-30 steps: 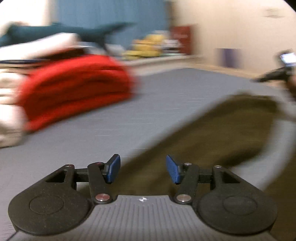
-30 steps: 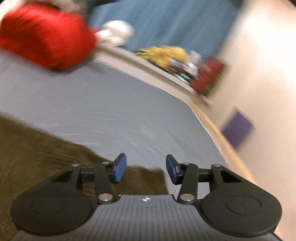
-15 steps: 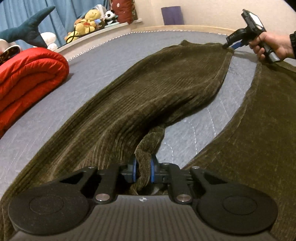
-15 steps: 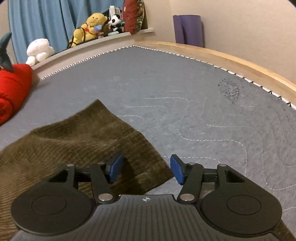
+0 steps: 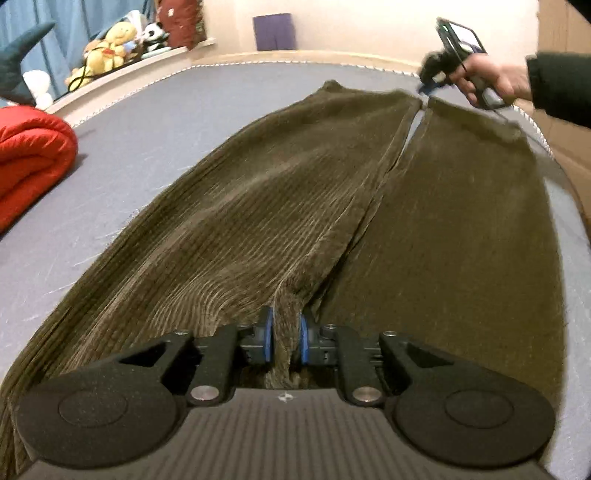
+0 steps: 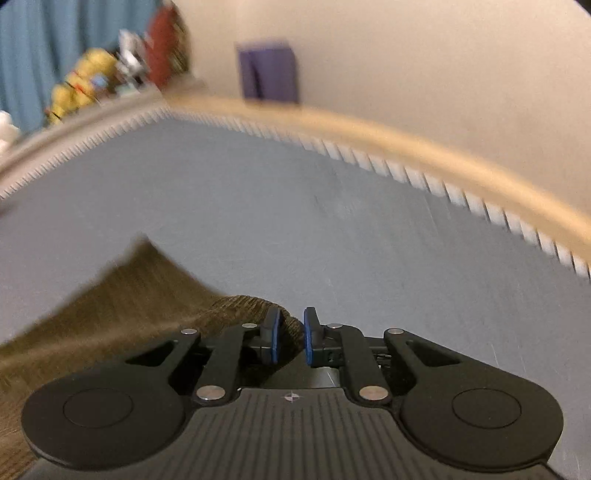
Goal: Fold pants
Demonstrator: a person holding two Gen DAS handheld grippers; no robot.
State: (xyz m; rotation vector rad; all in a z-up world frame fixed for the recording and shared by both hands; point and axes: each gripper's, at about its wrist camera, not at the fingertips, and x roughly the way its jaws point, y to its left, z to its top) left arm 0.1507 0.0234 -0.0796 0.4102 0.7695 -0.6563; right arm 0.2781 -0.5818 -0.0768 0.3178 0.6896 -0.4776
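Olive corduroy pants lie spread on the grey mattress, both legs running away from me. My left gripper is shut on a bunched fold of the pants at the crotch end. My right gripper, held in a hand at the far right, is at the inner hem corner of a leg. In the right wrist view the right gripper is shut on the pants' edge, with the cloth trailing to the left.
A rolled red blanket lies at the left. Stuffed toys sit on a ledge behind the mattress. A purple mat leans on the wall. The wooden bed edge curves past the right gripper.
The right gripper has closed on the hem and pulled it right and back. The left leg now lies alongside the right one, the gap between them nearly shut. The left gripper stays shut.
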